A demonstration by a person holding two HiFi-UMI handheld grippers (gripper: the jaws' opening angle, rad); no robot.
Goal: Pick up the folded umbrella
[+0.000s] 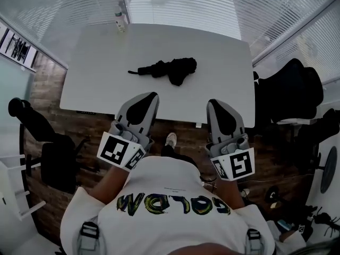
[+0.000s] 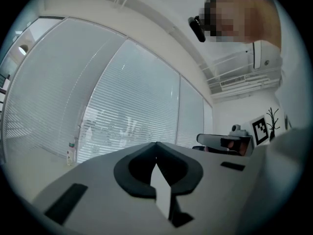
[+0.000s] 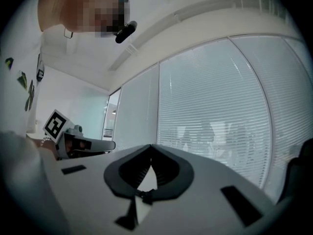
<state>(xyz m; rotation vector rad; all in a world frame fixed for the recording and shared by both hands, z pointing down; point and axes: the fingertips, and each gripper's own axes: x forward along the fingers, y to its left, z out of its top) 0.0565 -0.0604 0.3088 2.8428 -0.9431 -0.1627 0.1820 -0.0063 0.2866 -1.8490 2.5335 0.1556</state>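
The folded black umbrella (image 1: 169, 69) lies on its side in the middle of the white table (image 1: 106, 73), its handle end pointing left. My left gripper (image 1: 151, 96) and my right gripper (image 1: 212, 103) are held side by side over the table's near edge, short of the umbrella and not touching it. Both point level toward the window. In the left gripper view the jaws meet at their tips, so the left gripper (image 2: 156, 144) is shut and empty. The right gripper (image 3: 150, 146) is shut and empty too. Neither gripper view shows the umbrella.
A small bottle (image 1: 120, 21) stands at the table's far left edge by the window blinds (image 1: 180, 1). A black office chair (image 1: 292, 89) sits right of the table, and another dark chair (image 1: 48, 142) is on the left over the wooden floor.
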